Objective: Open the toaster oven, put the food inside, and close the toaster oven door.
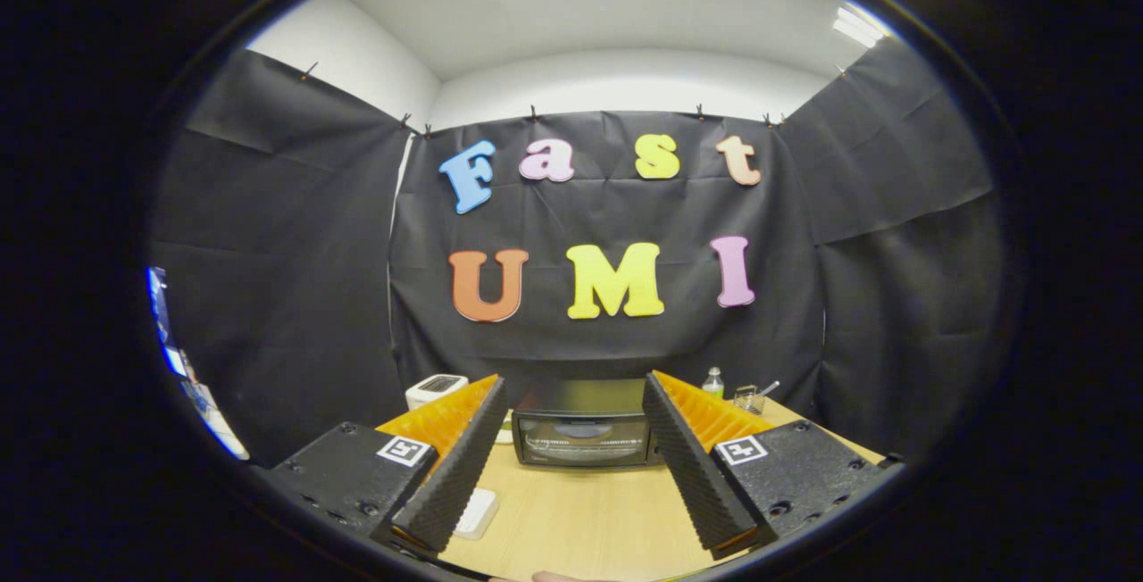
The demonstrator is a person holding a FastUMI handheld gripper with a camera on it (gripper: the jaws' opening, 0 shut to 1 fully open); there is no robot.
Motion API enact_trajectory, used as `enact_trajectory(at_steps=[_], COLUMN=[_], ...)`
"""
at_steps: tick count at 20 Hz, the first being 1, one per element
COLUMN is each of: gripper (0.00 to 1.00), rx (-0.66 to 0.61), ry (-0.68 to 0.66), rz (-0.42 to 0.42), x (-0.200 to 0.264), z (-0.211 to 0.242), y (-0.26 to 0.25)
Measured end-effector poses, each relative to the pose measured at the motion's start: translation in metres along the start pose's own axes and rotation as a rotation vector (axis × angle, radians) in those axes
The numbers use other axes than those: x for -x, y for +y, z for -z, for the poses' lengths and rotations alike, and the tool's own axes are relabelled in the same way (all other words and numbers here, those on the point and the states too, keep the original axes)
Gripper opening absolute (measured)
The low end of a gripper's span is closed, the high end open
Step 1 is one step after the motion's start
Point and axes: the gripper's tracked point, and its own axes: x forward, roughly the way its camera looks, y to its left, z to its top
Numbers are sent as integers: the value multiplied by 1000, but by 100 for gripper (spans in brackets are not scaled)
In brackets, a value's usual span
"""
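A black toaster oven point(583, 430) stands at the far side of the wooden table point(589, 519), its glass door shut. It sits beyond my fingers, seen through the gap between them. My gripper point(576, 394) is open, its two orange-backed fingers with ribbed black pads point(688, 466) spread wide and nothing between them. The food is hidden from me; a pale flat object point(476, 511) lies on the table by the left finger, partly covered by it.
A white appliance point(436, 388) stands left of the oven behind the left finger. A small bottle with a green cap point(713, 382) and a clear glass with a utensil point(748, 398) stand right of the oven. Black cloth walls close the booth on three sides.
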Motion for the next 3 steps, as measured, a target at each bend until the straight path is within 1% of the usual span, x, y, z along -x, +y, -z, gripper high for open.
enact_trajectory(at_steps=[3], gripper=[100], rx=[0], ry=[-3], rz=[-7], x=[1], z=[0], y=[3])
